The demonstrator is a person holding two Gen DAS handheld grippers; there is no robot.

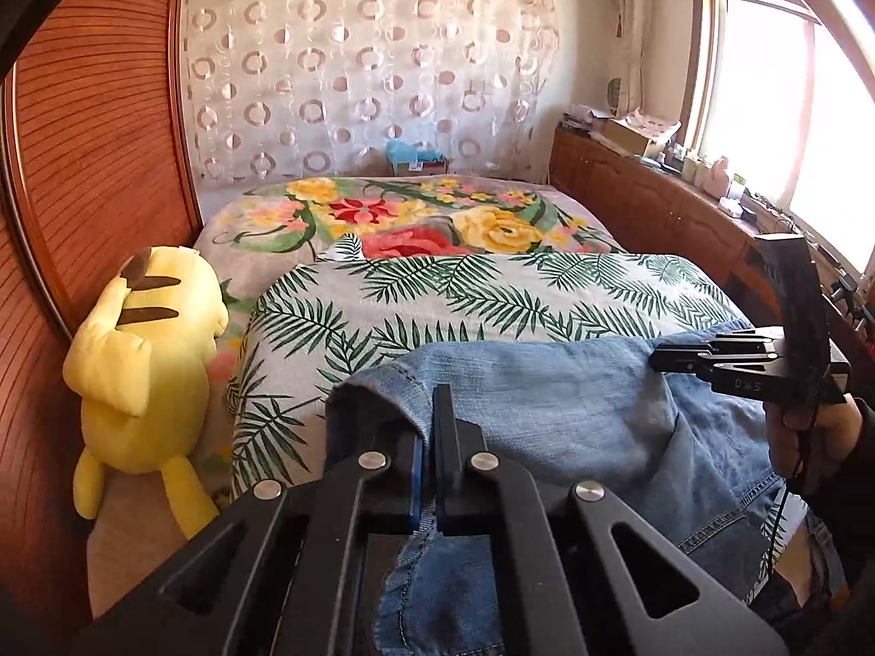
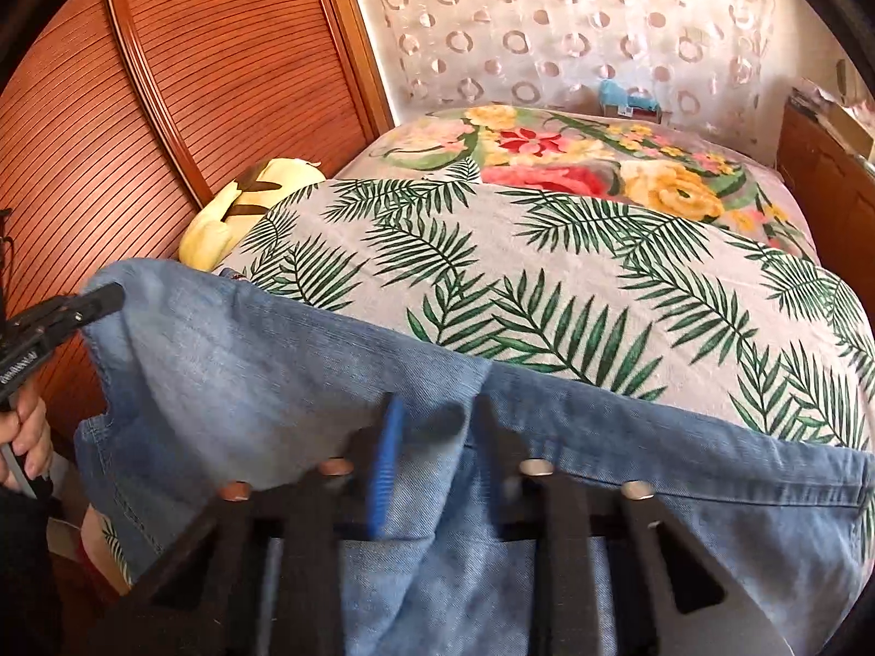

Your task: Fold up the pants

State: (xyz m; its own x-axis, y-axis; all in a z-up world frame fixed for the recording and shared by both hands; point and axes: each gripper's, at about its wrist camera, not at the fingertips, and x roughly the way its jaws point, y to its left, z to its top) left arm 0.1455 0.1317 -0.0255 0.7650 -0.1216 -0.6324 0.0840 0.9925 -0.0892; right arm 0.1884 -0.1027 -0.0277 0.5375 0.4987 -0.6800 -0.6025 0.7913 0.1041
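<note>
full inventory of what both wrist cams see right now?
light blue denim pants: 1, near edge of bed, lifted.
palm-leaf print cover: 1, white and green, on bed under pants.
floral blanket: 1, grey with red and yellow flowers, far half of bed.
yellow plush toy: 1, beside bed by wardrobe.
slatted wooden wardrobe door: reddish brown, left.
circle-pattern sheer curtain: 1, pale, behind bed.
wooden cabinet: brown, under window, cluttered top.
left tool: black, shut on pants.
right tool: black, pants between its fingers.

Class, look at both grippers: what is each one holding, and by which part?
Both hold the jeans by the raised top edge: the left gripper pinches one end, the right gripper a fold further along.
</note>
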